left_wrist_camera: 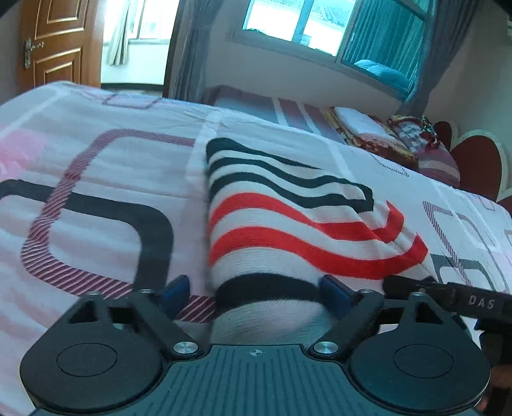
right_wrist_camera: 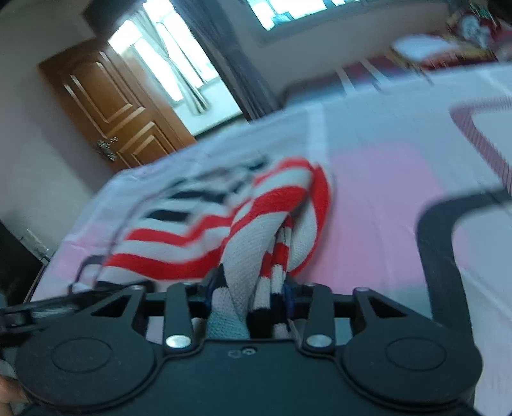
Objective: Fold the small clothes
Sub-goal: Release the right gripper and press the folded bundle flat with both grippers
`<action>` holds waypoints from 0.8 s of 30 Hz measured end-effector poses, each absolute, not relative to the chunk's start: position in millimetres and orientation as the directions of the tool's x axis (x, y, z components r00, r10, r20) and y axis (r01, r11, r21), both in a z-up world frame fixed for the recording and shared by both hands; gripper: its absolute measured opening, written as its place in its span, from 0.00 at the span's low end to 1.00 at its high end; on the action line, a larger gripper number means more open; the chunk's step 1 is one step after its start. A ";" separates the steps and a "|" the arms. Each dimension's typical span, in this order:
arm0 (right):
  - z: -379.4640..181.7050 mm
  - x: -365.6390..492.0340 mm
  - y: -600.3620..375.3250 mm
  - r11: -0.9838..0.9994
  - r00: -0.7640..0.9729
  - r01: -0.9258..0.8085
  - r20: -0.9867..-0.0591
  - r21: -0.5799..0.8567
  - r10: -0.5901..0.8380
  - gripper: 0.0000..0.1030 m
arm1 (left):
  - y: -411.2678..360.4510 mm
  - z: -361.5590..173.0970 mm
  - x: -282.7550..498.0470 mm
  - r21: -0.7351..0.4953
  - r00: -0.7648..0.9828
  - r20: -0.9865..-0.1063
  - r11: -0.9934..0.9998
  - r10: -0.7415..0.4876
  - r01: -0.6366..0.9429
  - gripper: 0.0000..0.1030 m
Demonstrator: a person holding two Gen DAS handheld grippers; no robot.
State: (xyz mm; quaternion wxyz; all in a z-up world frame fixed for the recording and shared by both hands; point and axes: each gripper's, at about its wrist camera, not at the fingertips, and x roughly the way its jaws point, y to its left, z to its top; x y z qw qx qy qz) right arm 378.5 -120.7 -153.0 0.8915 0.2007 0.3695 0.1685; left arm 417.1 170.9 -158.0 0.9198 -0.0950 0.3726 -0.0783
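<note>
A small knitted garment with white, red and black stripes lies folded on the bed. In the left wrist view its near black-striped end sits between the wide-apart blue pads of my left gripper, which is open; the left pad stands clear of the cloth. In the right wrist view, which is blurred, the garment is bunched into a thick twist that runs into my right gripper, whose jaws close on it. Part of the right gripper shows at the garment's right edge in the left wrist view.
The bed sheet is pink and white with dark rounded-square outlines. Folded blankets are stacked at the far right by a red headboard. A wooden door, a window and curtains lie beyond the bed.
</note>
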 end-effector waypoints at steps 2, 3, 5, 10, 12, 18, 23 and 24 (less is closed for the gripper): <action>-153.4 371.8 -125.3 0.867 0.673 -0.139 -0.596 0.479 0.437 0.50 | 177.0 -150.2 407.8 -0.244 0.712 -0.672 0.969 -0.204 0.048 0.85; -149.4 368.4 -126.9 0.875 0.676 -0.142 -0.601 0.464 0.428 0.50 | 179.4 -144.5 400.7 -0.236 0.718 -0.669 0.971 -0.190 0.036 0.85; -136.7 357.4 -128.1 0.898 0.695 -0.134 -0.607 0.418 0.386 0.50 | 178.3 -134.8 384.6 -0.203 0.736 -0.655 0.978 -0.173 0.050 0.85; -96.7 320.5 -109.9 0.935 0.766 -0.210 -0.547 0.286 0.339 0.33 | 168.5 -144.6 364.6 -0.140 0.703 -0.698 0.989 -0.136 0.052 0.85; -92.4 307.8 -96.1 0.939 0.771 -0.250 -0.539 0.234 0.339 0.32 | 166.3 -150.2 361.7 -0.142 0.699 -0.703 0.989 -0.131 0.042 0.85; -119.1 289.5 -69.7 0.962 0.750 -0.266 -0.614 0.059 0.246 0.23 | 155.5 -153.3 359.1 -0.111 0.693 -0.714 0.993 -0.104 0.036 0.91; -127.6 300.8 -58.6 0.971 0.758 -0.236 -0.631 -0.028 0.166 0.22 | 150.4 -144.5 355.8 -0.098 0.666 -0.739 0.994 -0.105 0.048 0.91; -125.9 302.1 -59.0 0.974 0.753 -0.226 -0.637 -0.012 0.167 0.23 | 150.0 -142.7 354.1 -0.094 0.663 -0.742 0.994 -0.102 0.048 0.91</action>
